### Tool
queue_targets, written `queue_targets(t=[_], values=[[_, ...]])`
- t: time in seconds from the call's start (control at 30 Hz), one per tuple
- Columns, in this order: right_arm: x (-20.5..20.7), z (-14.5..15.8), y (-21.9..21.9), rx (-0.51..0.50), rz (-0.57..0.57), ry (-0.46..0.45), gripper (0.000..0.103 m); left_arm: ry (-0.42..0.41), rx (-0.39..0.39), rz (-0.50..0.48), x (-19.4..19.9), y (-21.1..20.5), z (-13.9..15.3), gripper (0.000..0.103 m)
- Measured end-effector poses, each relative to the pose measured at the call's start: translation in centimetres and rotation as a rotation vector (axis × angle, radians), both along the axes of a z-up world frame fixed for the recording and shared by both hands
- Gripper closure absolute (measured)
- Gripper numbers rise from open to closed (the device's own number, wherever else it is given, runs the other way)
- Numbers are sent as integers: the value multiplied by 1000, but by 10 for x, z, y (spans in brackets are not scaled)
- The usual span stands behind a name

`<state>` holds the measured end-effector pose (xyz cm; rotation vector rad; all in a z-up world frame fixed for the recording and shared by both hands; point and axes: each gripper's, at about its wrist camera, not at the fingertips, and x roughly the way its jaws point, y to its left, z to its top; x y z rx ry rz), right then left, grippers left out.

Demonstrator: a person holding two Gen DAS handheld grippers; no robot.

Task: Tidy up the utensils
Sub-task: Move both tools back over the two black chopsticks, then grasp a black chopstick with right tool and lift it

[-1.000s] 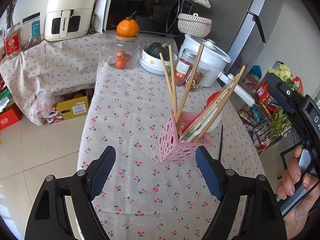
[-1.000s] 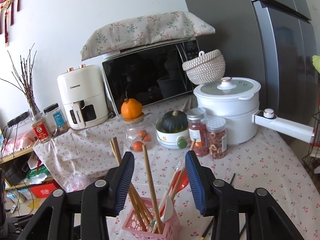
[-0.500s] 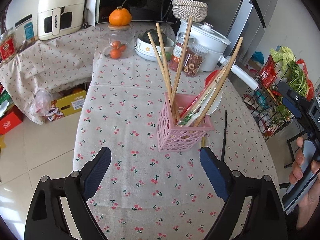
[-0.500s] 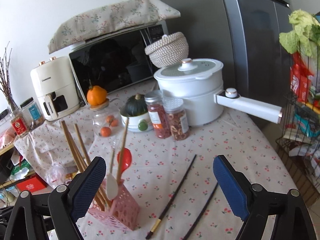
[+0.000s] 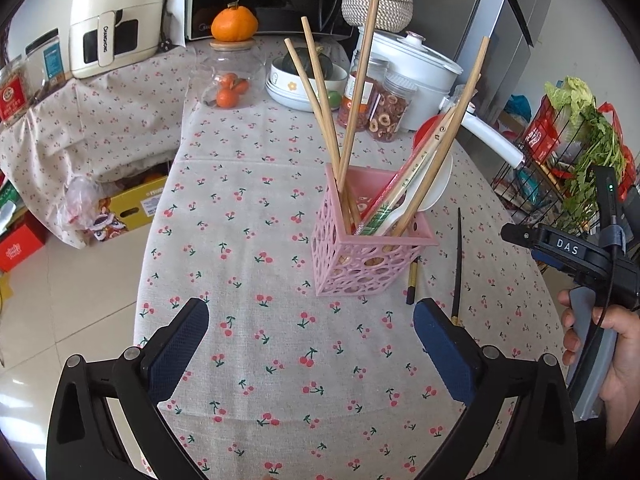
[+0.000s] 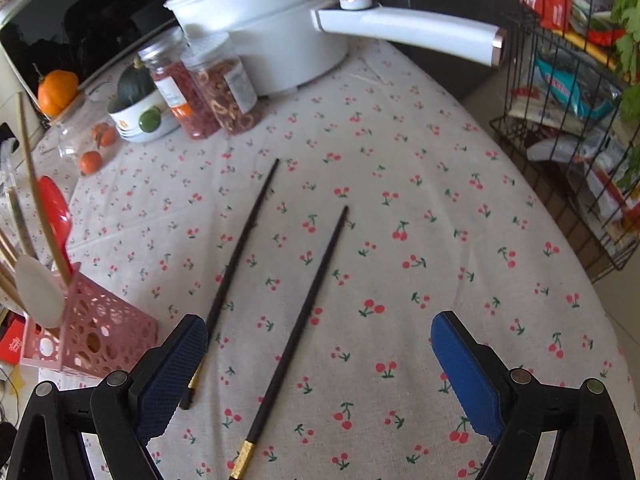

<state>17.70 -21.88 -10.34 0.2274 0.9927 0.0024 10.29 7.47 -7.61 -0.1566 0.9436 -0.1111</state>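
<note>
A pink perforated holder [image 5: 360, 264] stands on the cherry-print tablecloth [image 5: 248, 200], with several wooden chopsticks [image 5: 320, 92], a red spoon [image 6: 56, 208] and a white spoon [image 6: 38, 292] upright in it. Two black chopsticks [image 6: 244, 240] [image 6: 308, 304] lie flat on the cloth to its right. My right gripper [image 6: 320, 322] hovers open just above their near ends; the right-hand stick runs between its fingers, untouched. My left gripper [image 5: 310, 312] stays short of the holder, its jaws opening with nothing between them. A hand [image 5: 616, 344] holds the right gripper's handle.
A white pot [image 6: 264, 28] with a long handle [image 6: 408, 28], two jars [image 6: 208, 80] and a bowl with a squash [image 6: 140, 112] stand at the back. A wire rack of groceries [image 6: 560, 120] is off the table's right edge. An air fryer [image 5: 116, 20] sits back left.
My right gripper swung down and rightward from above the holder to over the two black chopsticks, and its jaws spread wide. The left gripper's jaws widened and it sank slightly towards the table.
</note>
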Motion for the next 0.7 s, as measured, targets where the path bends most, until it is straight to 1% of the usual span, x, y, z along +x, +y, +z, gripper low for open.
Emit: queue_targets(t=[0.23,0.4,0.5,0.57,0.63,0.7], values=[[25,-36,6,-103,-8,97,9,-34,-29,-8,-2,-5,-8,0],[37,-55,11,-154,-5,148,9,-12,8,-45,-1,-16,-15,0],[42,-63,16,-164,8,176,9,-14,28,-72,-2,-22,-18,0],[45,-71,20,-160,27,211,8,-18,46,-86,-4,-28,-19,0],[46,-74,27,-209,59,198,8,-11,64,-95,-5,-32,-21,0],[45,-73,27,-205,66,188,12,-6,79,-108,-7,-37,-22,0]])
